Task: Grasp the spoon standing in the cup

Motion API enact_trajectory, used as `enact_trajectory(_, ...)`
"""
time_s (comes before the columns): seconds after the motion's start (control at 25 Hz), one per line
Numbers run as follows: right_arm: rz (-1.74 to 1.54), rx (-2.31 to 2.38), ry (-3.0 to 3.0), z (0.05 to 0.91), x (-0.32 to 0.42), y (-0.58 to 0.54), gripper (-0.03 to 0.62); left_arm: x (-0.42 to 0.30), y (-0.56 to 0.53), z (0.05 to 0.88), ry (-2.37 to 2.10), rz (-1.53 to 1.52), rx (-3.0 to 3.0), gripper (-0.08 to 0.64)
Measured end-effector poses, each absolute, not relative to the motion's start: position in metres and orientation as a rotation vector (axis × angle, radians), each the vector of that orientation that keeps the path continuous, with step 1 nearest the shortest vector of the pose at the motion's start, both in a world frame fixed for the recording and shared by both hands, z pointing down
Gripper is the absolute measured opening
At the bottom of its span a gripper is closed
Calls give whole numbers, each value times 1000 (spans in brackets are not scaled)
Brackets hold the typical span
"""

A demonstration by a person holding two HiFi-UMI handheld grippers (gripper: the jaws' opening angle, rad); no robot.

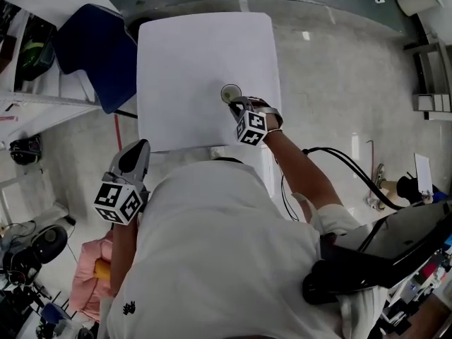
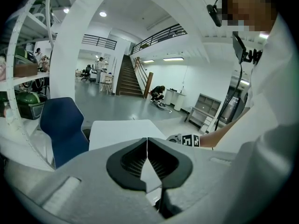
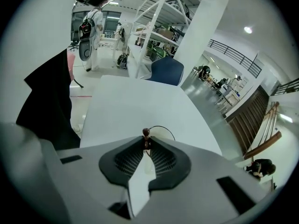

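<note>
A clear cup (image 1: 230,92) stands on the white table (image 1: 191,55), toward its near right part. My right gripper (image 1: 235,104) reaches over it from the near side. In the right gripper view the cup's rim (image 3: 164,128) shows just past the jaws, and the spoon's thin handle with a brown knob (image 3: 146,133) stands up between the pads. My right gripper (image 3: 146,143) is shut on that handle, just under the knob. My left gripper (image 1: 138,150) hangs off the table's near left corner, by the person's body. Its jaws (image 2: 147,143) are shut with nothing in them.
A blue chair (image 1: 95,44) stands at the table's far left corner, with white shelving (image 1: 42,94) beside it. Black cables (image 1: 346,162) trail over the floor to the right. The table (image 3: 135,99) carries only the cup.
</note>
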State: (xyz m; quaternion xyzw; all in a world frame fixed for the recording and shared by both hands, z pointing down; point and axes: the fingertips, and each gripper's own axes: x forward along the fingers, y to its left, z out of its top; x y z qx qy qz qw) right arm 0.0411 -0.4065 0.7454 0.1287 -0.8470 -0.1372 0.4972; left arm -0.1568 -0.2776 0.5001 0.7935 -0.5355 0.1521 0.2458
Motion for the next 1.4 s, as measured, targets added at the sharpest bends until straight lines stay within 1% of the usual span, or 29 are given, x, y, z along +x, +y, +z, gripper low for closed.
enact_trajectory(0.2,-315,359,-2066,725,24,-394,52,-175,-258,494,-1450,400,2182,12)
enact_trajectory(0.52,-333,468,-2053,683,38,-365,51,-169,-221,486,-1405,386,2247,12)
enact_trajectory(0.84,-375,558,-2053,636,26,-338,51,-186,-186,487,-1393,356,2293,12)
enact_trajectory(1.4,-341,633,-2113,575,-3,-228,51,-201,-91,491,-1360,331,2314,12)
